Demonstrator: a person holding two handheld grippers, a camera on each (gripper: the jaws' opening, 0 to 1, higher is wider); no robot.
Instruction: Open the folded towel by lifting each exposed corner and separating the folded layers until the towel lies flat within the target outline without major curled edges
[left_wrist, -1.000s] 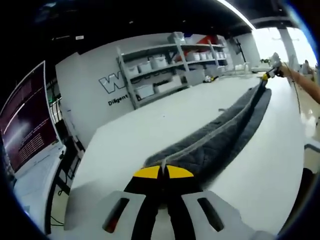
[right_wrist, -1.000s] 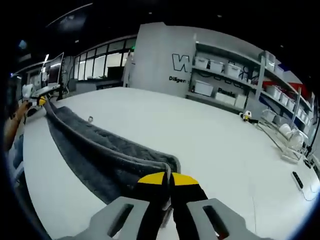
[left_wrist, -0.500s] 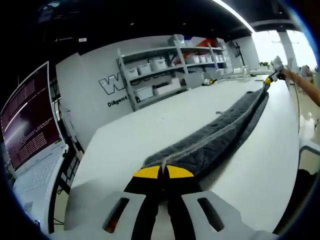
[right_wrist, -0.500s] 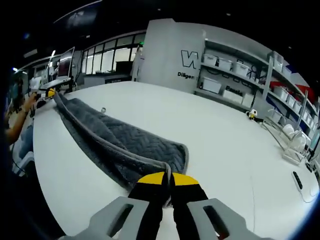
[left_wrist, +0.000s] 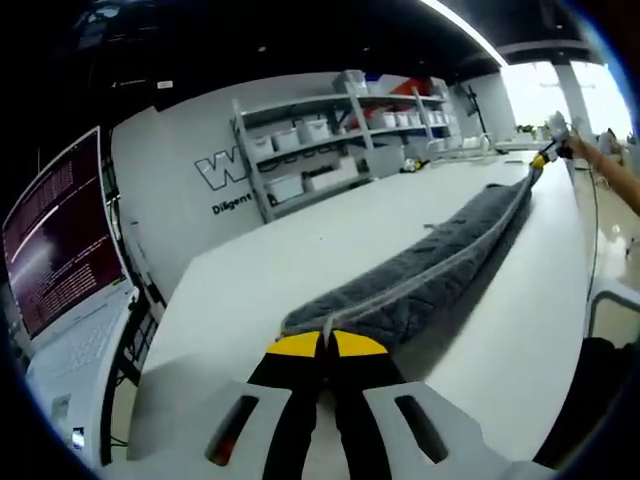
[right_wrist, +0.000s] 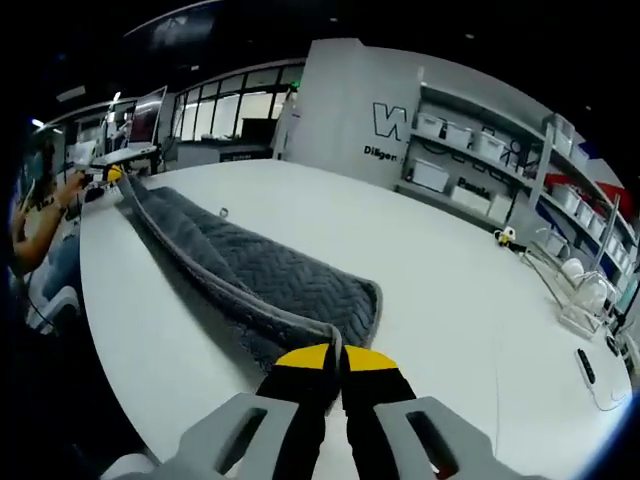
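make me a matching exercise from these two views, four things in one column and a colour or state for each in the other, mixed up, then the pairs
Things:
1. towel
2. table
3. left gripper
4. storage bins

Colour or state:
A. white, sitting on wall shelves
B. dark grey, stretched long between the two grippers
C. shut on a towel corner, yellow-tipped
D. white, broad flat top

Pairs: 1-B, 2-D, 3-C, 4-A

The right gripper is likewise shut on the towel's other end.
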